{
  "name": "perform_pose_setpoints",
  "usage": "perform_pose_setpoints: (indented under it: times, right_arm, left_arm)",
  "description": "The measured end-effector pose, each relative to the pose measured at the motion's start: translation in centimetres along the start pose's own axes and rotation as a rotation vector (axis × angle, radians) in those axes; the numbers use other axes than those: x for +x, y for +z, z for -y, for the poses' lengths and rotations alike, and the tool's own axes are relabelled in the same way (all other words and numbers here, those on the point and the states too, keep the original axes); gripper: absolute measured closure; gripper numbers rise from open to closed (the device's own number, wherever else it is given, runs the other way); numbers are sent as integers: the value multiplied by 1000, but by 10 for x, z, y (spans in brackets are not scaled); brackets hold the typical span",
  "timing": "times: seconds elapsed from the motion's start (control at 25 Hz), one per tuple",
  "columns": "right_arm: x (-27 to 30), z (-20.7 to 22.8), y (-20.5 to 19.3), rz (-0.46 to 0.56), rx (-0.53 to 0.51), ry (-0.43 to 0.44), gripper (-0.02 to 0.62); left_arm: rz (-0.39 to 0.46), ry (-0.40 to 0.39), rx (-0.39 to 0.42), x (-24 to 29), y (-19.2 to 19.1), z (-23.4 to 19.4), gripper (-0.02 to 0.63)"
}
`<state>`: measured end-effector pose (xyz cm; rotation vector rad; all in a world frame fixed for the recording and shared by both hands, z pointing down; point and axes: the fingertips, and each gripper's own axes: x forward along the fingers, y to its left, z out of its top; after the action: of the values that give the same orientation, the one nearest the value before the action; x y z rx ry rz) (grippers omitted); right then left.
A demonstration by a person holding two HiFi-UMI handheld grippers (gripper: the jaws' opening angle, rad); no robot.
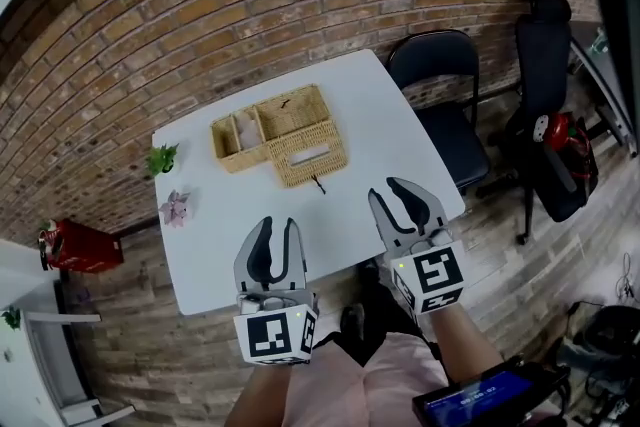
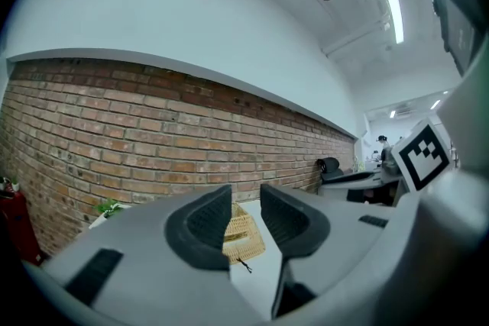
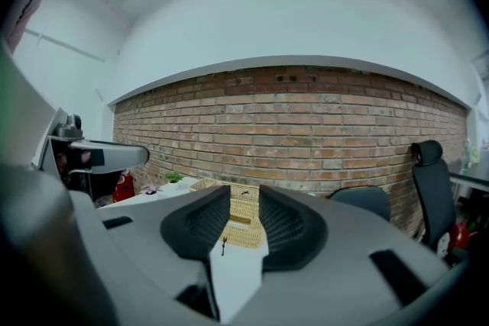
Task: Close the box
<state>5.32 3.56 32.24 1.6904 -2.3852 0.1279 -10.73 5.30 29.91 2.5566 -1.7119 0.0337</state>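
Note:
A woven wicker box (image 1: 280, 137) lies on the far half of the white table (image 1: 385, 120); it is open, with small compartments showing at its left end. Both grippers hover over the table's near edge, well short of the box. In the head view my left gripper (image 1: 277, 227) points at the table with its jaws apart and empty. Beside it my right gripper (image 1: 390, 191) is also open and holds nothing. The box (image 2: 243, 237) shows through the gap of the left gripper (image 2: 244, 198) in its own view. It also shows as the box (image 3: 243, 221) between the right gripper (image 3: 244, 198) jaws.
A small green plant (image 1: 160, 158) and a pink object (image 1: 176, 207) sit at the table's left edge. A black chair (image 1: 440, 85) stands at the right side, an office chair (image 1: 545, 65) beyond it. A red object (image 1: 75, 245) is on the floor at left. A brick wall lies behind.

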Motion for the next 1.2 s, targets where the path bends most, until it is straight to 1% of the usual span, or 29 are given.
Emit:
perform_pose_setpoints:
  times: [0.28, 0.44, 0.64, 0.8, 0.96, 1.08, 1.2]
  right_arm:
    - [49, 35, -13, -33, 25, 45, 474]
    - [78, 57, -13, -32, 44, 88, 474]
    - [114, 79, 3, -7, 46, 163, 472]
    - [136, 92, 16, 17, 31, 202, 472]
    - [149, 100, 24, 32, 38, 221, 469]
    - [158, 104, 26, 29, 30, 232, 467]
    - [168, 100, 21, 9, 21, 243, 463]
  left_arm:
    - [-40, 37, 26, 55, -7, -9, 483]
    - [-49, 86, 47, 85, -3, -14, 483]
    - [-32, 159, 79, 116, 15, -20, 483]
    - [-7, 211, 105, 129, 31, -27, 483]
    - [-2, 251, 115, 133, 37, -39, 483]
    - [-1, 263, 113, 136, 38, -45, 483]
    - [-10, 263, 100, 140, 31, -55, 483]
